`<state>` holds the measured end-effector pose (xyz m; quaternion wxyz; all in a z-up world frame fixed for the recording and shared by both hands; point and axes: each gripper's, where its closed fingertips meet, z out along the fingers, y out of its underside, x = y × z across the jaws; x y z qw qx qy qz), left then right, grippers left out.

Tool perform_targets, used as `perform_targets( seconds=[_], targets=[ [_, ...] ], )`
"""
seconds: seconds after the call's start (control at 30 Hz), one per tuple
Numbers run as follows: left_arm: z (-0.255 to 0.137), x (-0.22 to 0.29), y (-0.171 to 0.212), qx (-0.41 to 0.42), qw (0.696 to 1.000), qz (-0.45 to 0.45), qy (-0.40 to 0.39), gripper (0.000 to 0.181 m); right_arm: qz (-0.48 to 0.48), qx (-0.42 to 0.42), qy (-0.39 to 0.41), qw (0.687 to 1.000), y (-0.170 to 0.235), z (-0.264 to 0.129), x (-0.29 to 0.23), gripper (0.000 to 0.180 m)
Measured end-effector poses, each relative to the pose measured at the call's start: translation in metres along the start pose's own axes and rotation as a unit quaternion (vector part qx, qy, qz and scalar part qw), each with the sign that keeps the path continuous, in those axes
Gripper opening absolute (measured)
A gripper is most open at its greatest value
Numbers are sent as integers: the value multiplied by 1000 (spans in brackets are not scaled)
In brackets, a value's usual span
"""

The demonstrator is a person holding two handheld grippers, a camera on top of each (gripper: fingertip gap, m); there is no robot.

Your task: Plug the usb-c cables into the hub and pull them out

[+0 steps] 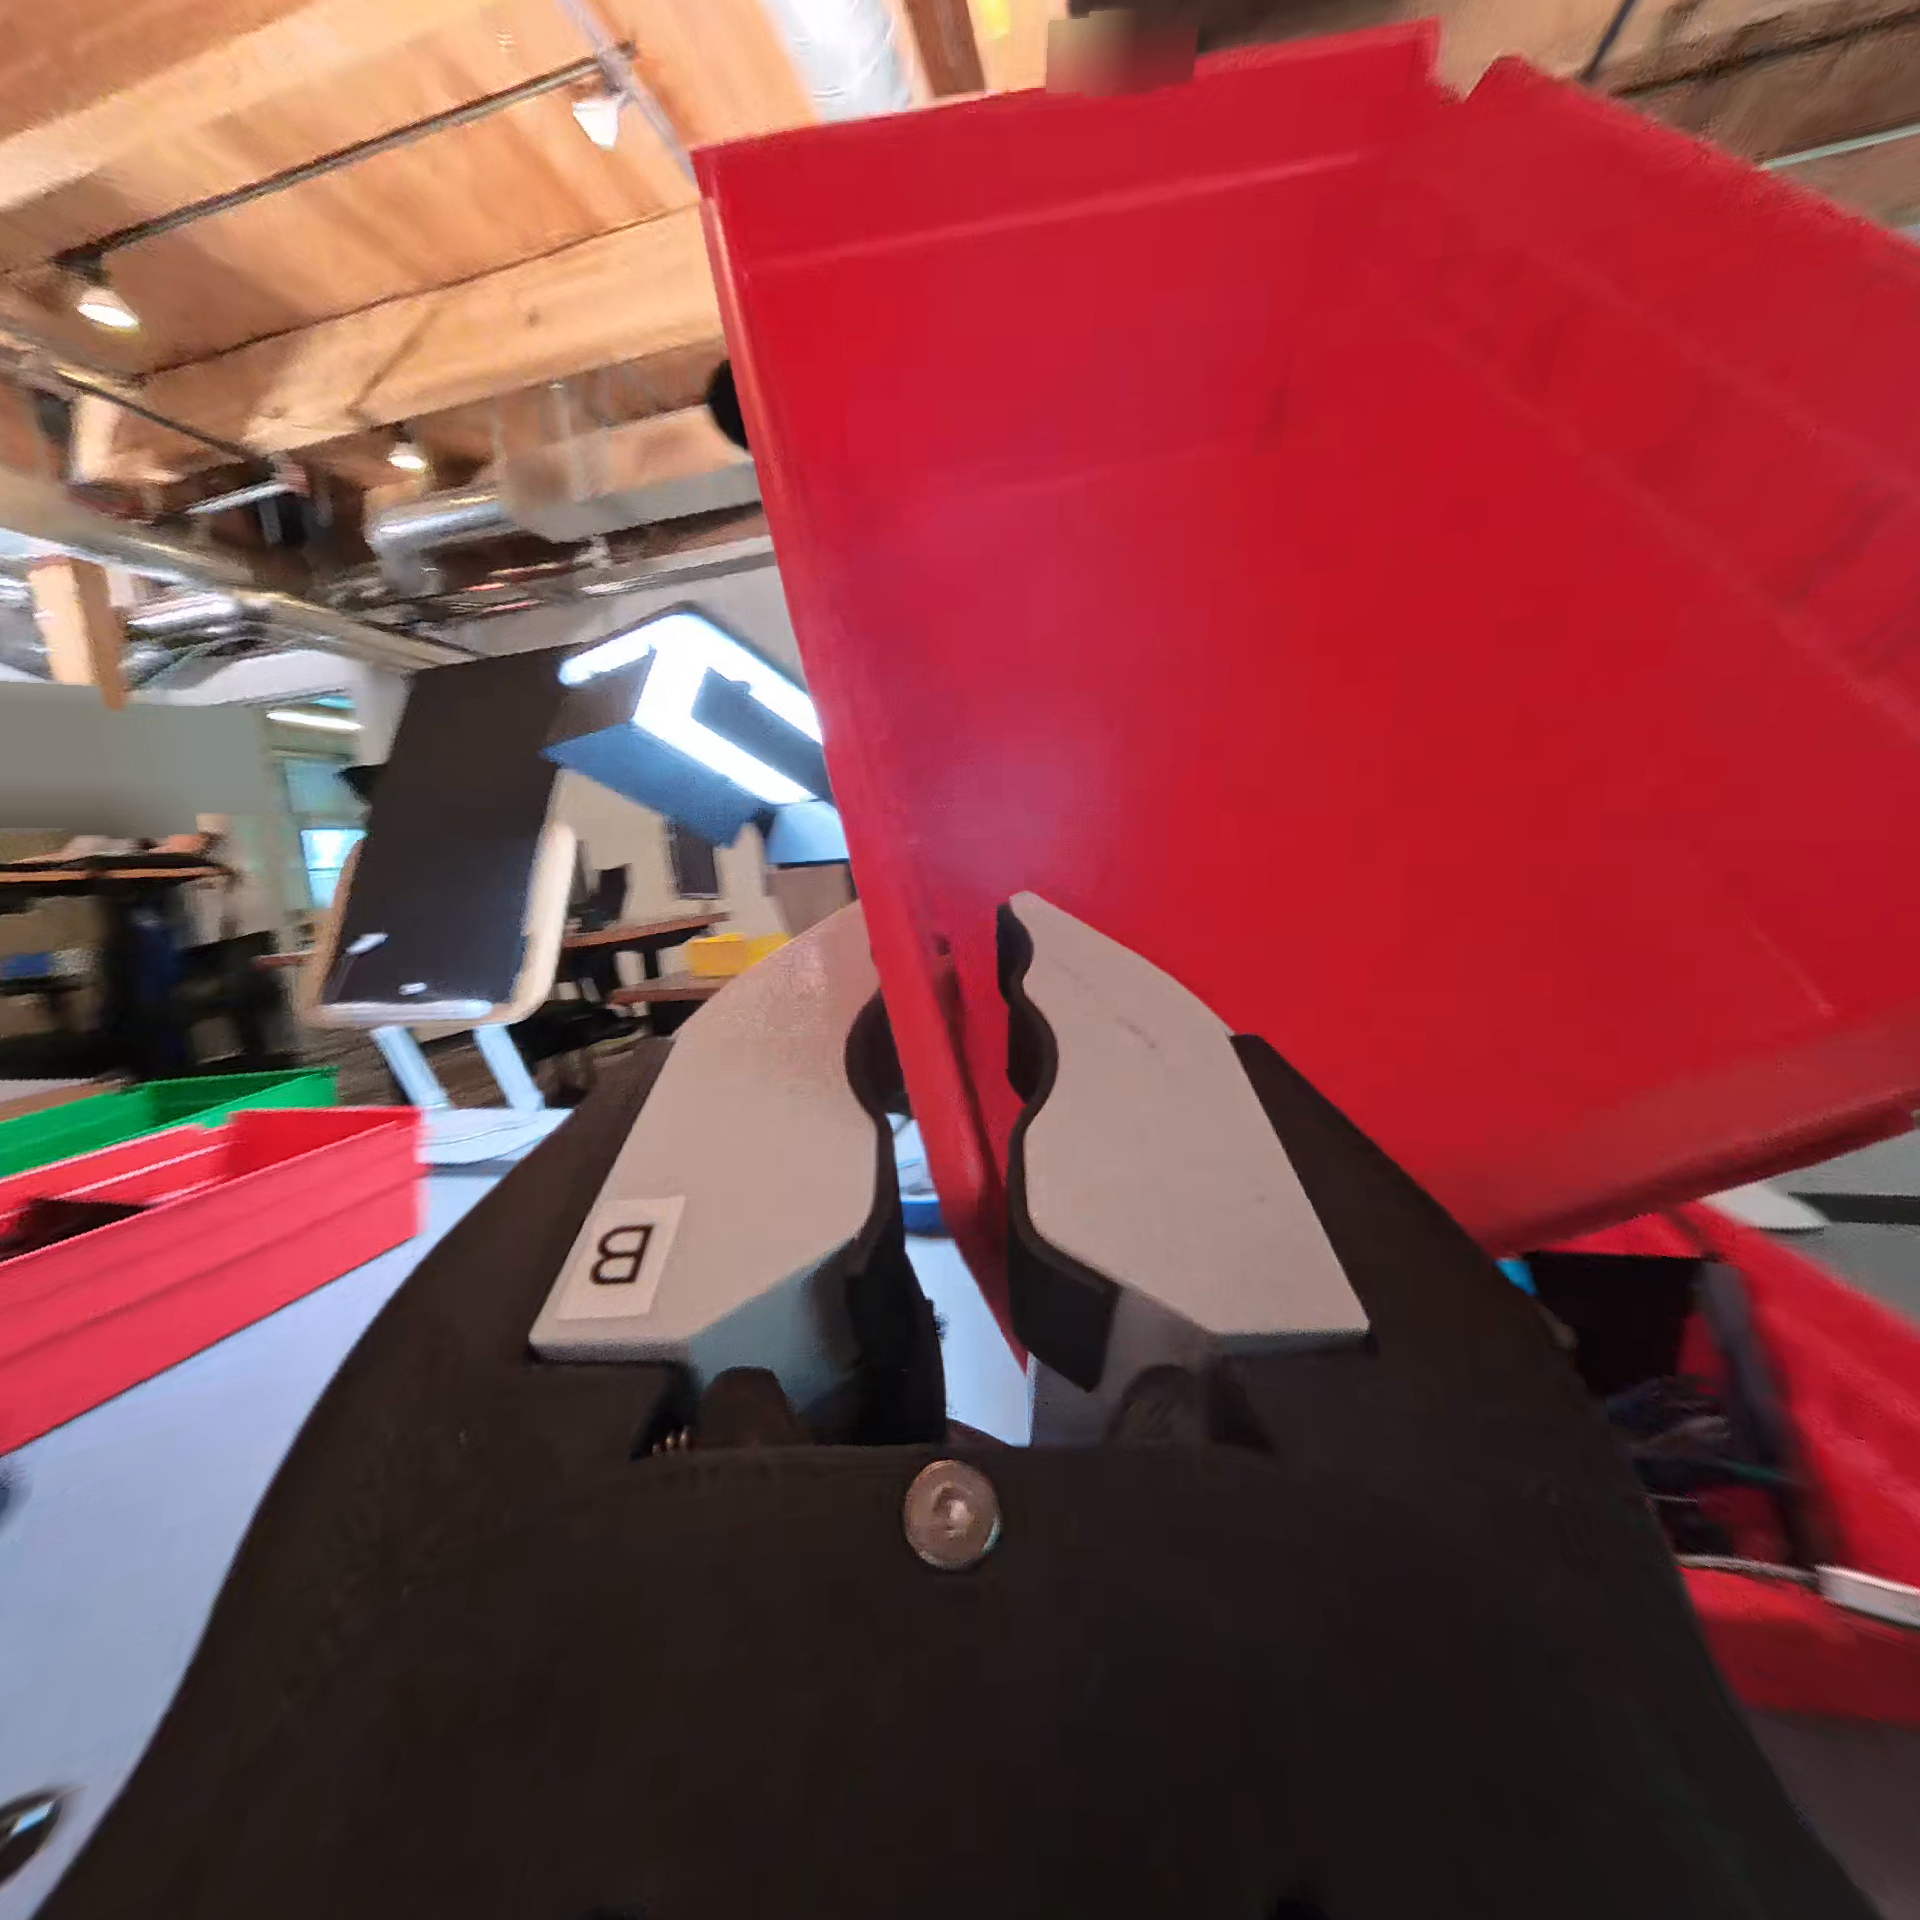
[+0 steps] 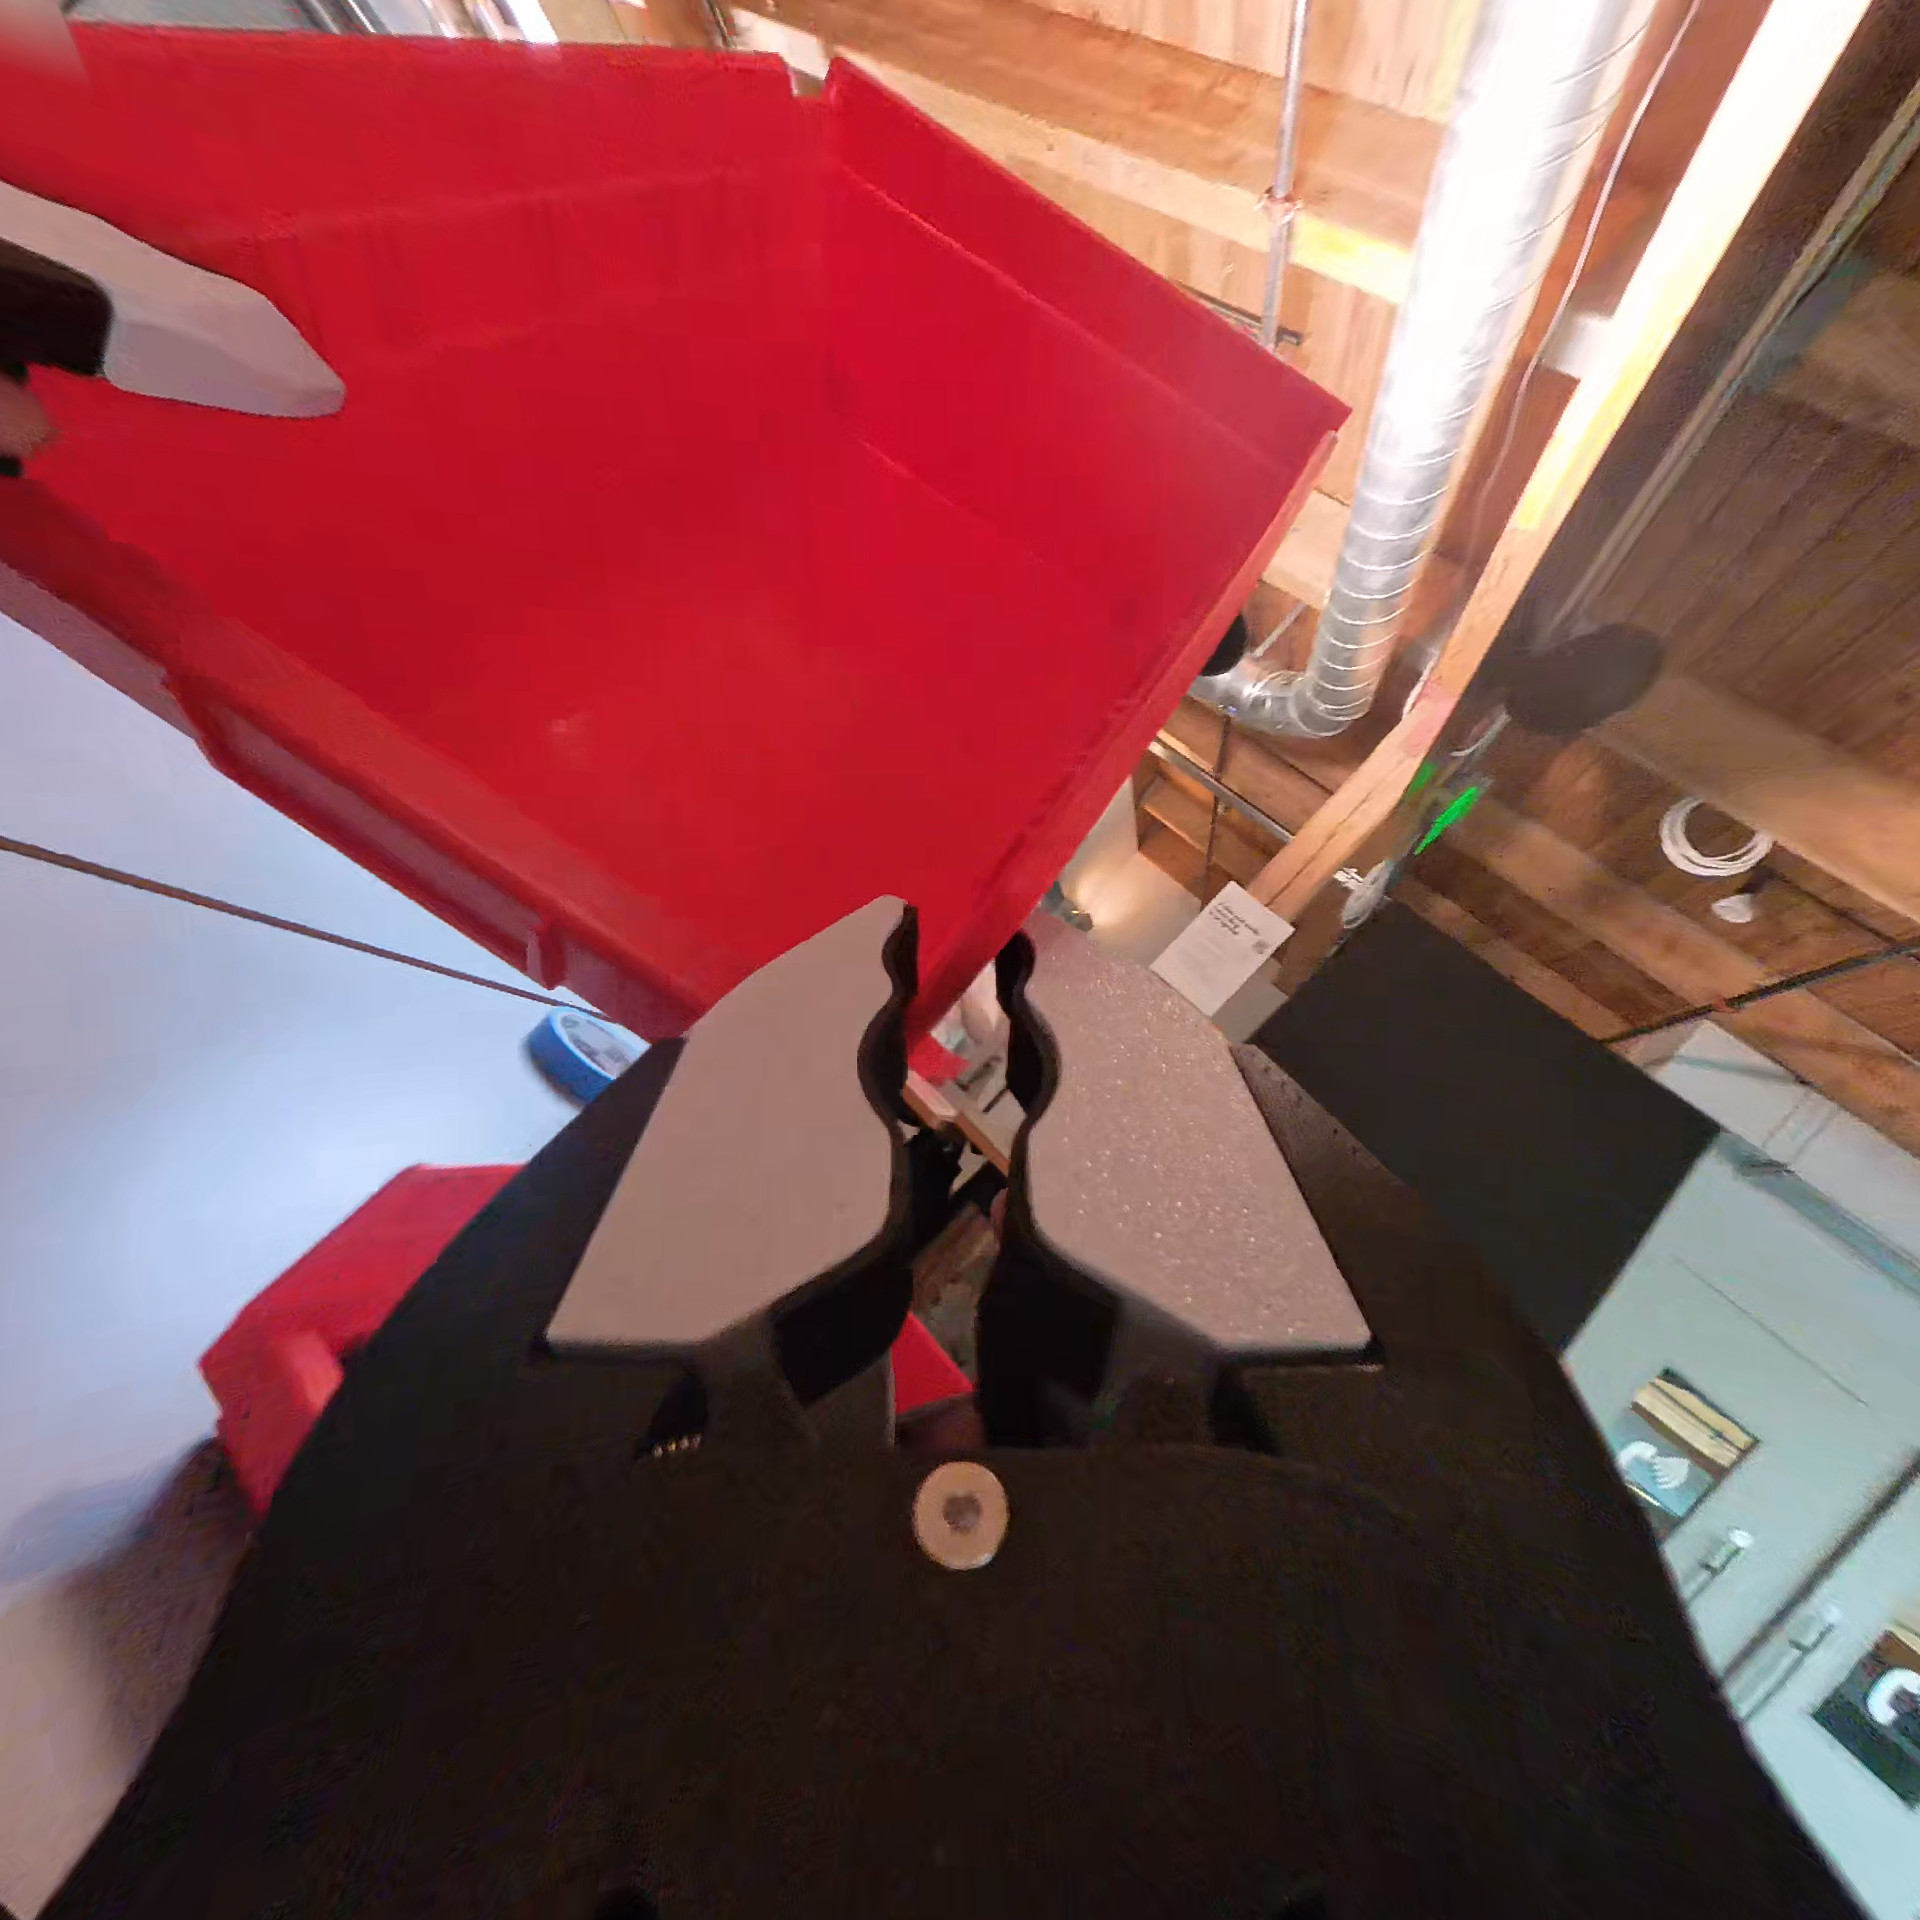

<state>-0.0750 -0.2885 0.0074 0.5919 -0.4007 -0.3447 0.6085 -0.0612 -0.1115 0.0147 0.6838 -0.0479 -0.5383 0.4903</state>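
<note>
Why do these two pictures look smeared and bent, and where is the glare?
Left wrist view: the red bin is motion-smeared along its far edges, the lamp behind it blown out white. Right wrist view: the duct glares, the blue tape is soft. Both wide lenses bend straight lines near the borders.

An open-plan workshop-like office in a converted industrial building is showing here: a timber plank ceiling (image 1: 343,208) is running overhead with track spotlights (image 1: 104,307) glowing and silver ventilation ducts (image 2: 1455,395) hanging exposed. Desks (image 1: 114,873) are standing in the background, and a lamp panel (image 1: 717,696) is shining over a white worktable (image 1: 156,1455), where red (image 1: 208,1226) and green (image 1: 177,1107) plastic bins and a blue tape roll (image 2: 577,1049) are lying
</note>
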Motion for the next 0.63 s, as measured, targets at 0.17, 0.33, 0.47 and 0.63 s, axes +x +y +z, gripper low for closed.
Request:
perform_targets(
  seconds=[0.17,0.33,0.47,0.63],
  targets=[
    [16,109,4,-26,990,-38,135,19,-54,-72,30,995,35,-67,69,14],
    [20,227,22,-86,958,-58,267,19,-67,-197,62,976,83,-149,121,15],
    [18,304,39,-146,926,-43,345,22,-38,-312,77,946,119,-199,153,16],
    [10,364,82,-221,894,-24,388,25,-28,-454,37,890,178,-238,163,19]
  ],
)
